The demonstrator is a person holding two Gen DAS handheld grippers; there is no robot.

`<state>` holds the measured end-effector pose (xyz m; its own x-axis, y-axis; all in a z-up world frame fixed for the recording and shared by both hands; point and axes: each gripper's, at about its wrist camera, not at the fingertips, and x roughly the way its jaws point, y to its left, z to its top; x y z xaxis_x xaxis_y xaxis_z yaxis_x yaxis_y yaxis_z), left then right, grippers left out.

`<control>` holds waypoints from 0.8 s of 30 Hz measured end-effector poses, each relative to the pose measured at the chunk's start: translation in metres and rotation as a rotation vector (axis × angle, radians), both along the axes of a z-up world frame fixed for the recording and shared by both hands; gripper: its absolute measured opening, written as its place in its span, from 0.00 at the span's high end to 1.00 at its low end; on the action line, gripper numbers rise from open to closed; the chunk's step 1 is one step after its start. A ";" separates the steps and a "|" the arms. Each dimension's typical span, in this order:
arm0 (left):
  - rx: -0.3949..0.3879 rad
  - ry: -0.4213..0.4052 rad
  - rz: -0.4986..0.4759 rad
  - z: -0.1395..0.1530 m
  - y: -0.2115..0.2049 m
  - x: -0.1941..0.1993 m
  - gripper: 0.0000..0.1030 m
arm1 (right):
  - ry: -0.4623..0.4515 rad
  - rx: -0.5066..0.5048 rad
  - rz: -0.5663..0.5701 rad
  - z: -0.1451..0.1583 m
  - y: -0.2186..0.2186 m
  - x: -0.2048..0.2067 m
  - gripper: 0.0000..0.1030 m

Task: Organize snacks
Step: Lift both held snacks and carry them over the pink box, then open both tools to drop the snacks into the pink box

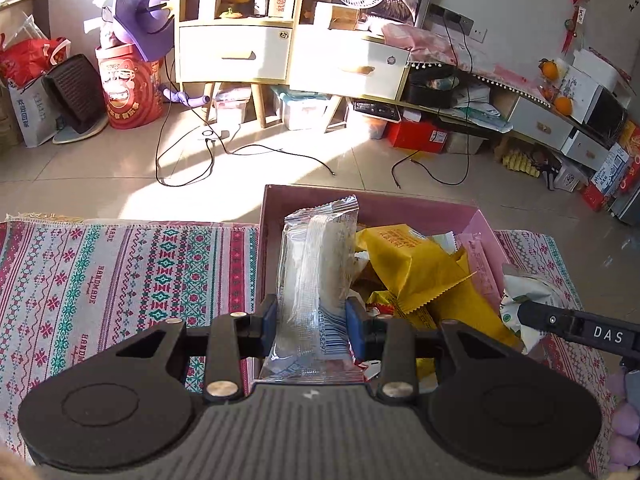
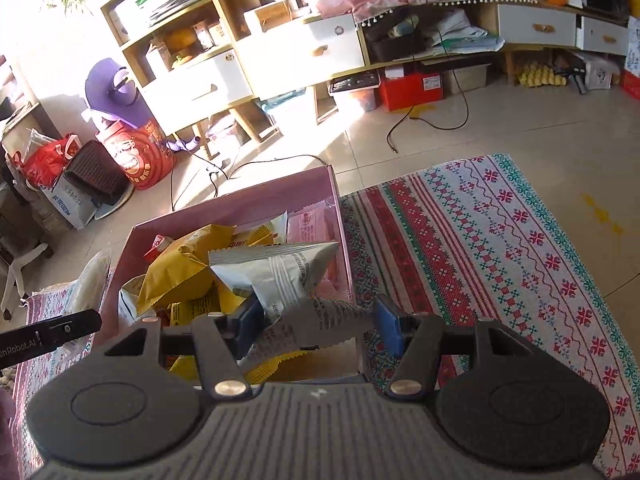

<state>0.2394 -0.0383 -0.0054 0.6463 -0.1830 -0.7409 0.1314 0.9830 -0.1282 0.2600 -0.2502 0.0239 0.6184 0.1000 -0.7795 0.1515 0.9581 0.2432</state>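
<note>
A pink box (image 1: pixel 400 206) stands on a patterned cloth and holds several snack packets, among them yellow packets (image 1: pixel 408 264). My left gripper (image 1: pixel 311 326) is shut on a clear-wrapped snack bar (image 1: pixel 316 276) and holds it upright over the box's left side. My right gripper (image 2: pixel 316 328) has its blue pads on either side of a white-grey snack packet (image 2: pixel 280 276) over the box (image 2: pixel 240 208); its left pad touches the packet, and the right pad stands at the packet's crumpled end. The right gripper's finger also shows in the left wrist view (image 1: pixel 576 326).
The patterned cloth (image 1: pixel 120 280) spreads left of the box and also right of it (image 2: pixel 500 248). Beyond lies a tiled floor with loose cables (image 1: pixel 240 152), shelves with drawers (image 1: pixel 236 48), a red drum (image 1: pixel 130 88) and storage boxes.
</note>
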 end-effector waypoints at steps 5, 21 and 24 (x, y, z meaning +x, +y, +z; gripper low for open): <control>-0.001 0.018 0.001 -0.008 -0.005 0.021 0.59 | -0.014 0.011 0.018 -0.004 0.000 0.007 0.45; -0.015 -0.014 0.026 -0.002 -0.003 0.030 0.49 | -0.063 0.086 0.019 0.005 -0.007 0.009 0.34; -0.013 -0.028 0.012 0.002 -0.003 0.024 0.40 | -0.070 0.091 0.018 0.008 -0.008 0.008 0.29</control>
